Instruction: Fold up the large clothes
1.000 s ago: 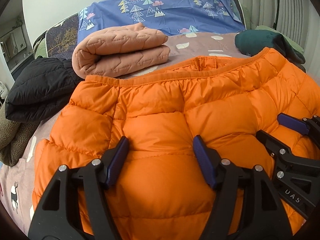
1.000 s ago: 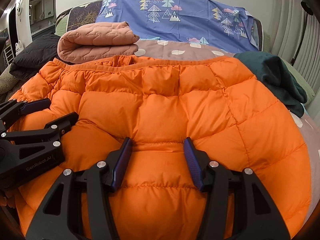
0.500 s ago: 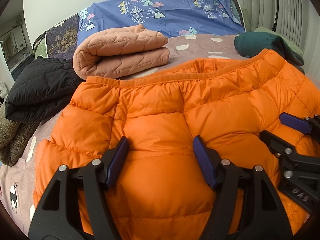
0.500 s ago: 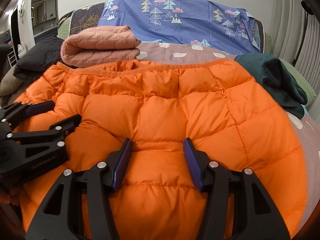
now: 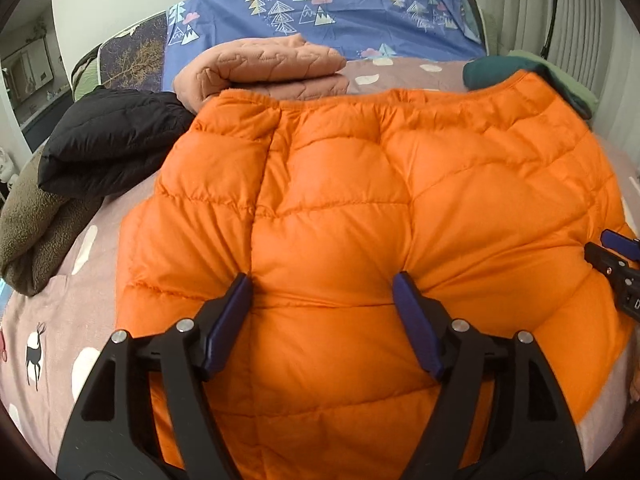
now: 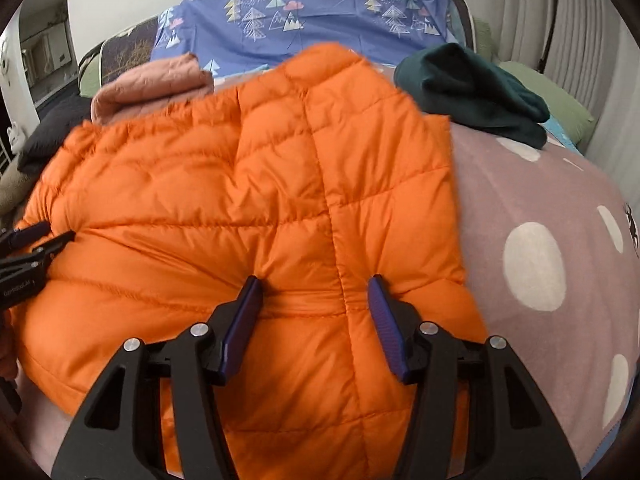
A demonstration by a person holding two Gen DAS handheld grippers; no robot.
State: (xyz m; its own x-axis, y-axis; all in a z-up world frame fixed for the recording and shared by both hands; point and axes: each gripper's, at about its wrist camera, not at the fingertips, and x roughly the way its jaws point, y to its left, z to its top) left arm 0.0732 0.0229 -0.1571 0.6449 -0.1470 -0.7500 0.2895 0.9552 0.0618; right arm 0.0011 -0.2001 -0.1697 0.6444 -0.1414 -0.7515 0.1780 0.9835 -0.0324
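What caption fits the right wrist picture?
Right gripper pinching a fold of the orange puffer jacket on the spotted bedspread.

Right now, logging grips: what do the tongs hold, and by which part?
Both tongs, left and right, straddle the orange puffer jacket near its front edge; a firm pinch cannot be told.

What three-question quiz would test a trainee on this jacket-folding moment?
1. True or false: both grippers pinch the orange down jacket.
2. Which folded item lies beyond the jacket's far edge? A) pink quilted blanket B) white towel C) striped pillow
3. Fill in: the dark green garment lies to the jacket's far ____.

Key: 1 true: left gripper and right gripper each bunch fabric between their fingers; 2 A; 3 right.
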